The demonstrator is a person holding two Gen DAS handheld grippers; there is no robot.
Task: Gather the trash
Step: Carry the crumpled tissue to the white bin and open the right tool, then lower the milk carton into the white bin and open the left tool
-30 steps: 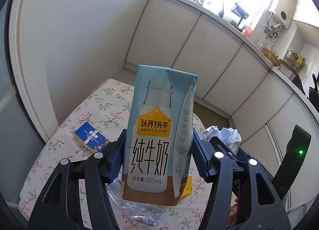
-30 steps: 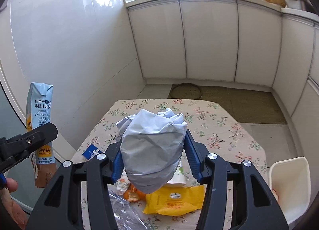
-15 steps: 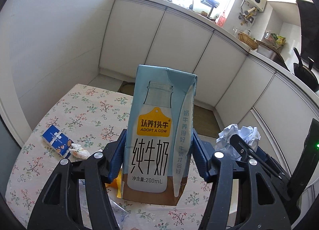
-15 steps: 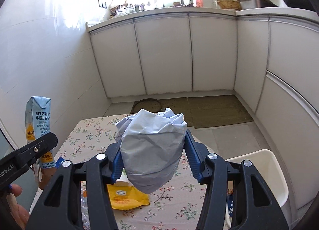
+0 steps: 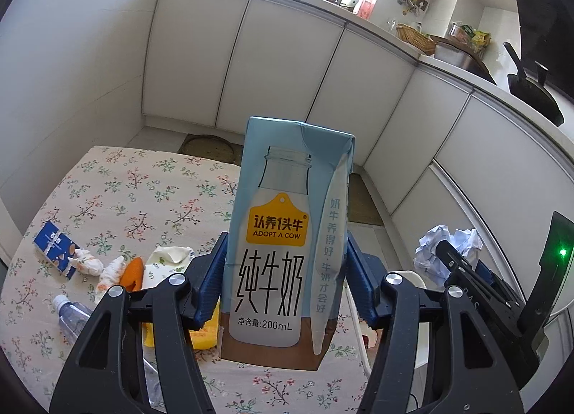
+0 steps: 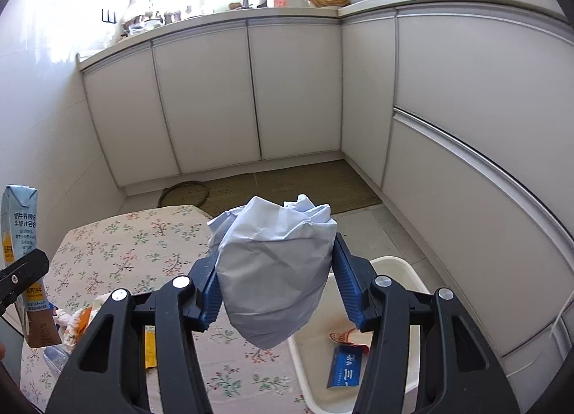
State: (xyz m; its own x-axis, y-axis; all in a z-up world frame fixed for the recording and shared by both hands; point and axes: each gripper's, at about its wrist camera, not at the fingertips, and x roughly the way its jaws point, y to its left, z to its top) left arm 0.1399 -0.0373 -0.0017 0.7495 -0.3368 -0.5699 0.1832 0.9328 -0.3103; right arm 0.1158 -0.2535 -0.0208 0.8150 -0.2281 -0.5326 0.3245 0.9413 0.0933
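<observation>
Counted:
- grippers: 2, left [image 5: 283,288], right [image 6: 274,292];
- milk carton [image 5: 287,245]: 1;
- paper ball [image 6: 274,270]: 1;
- bin [image 6: 412,274]: 1;
- blue boxes: 2, one on table [image 5: 53,248], one in bin [image 6: 345,366];
- bottle [image 5: 70,315]: 1;
- yellow packet [image 5: 204,329]: 1;
- table [image 5: 143,198]: 1.

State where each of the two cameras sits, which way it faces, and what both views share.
Left wrist: on the left gripper, facing the floral table and cabinets; its fingers clamp a milk carton.
Right wrist: on the right gripper, facing the white bin and floor; its fingers clamp a crumpled paper ball.
Shared: table, carton, paper ball, each other's gripper.
</observation>
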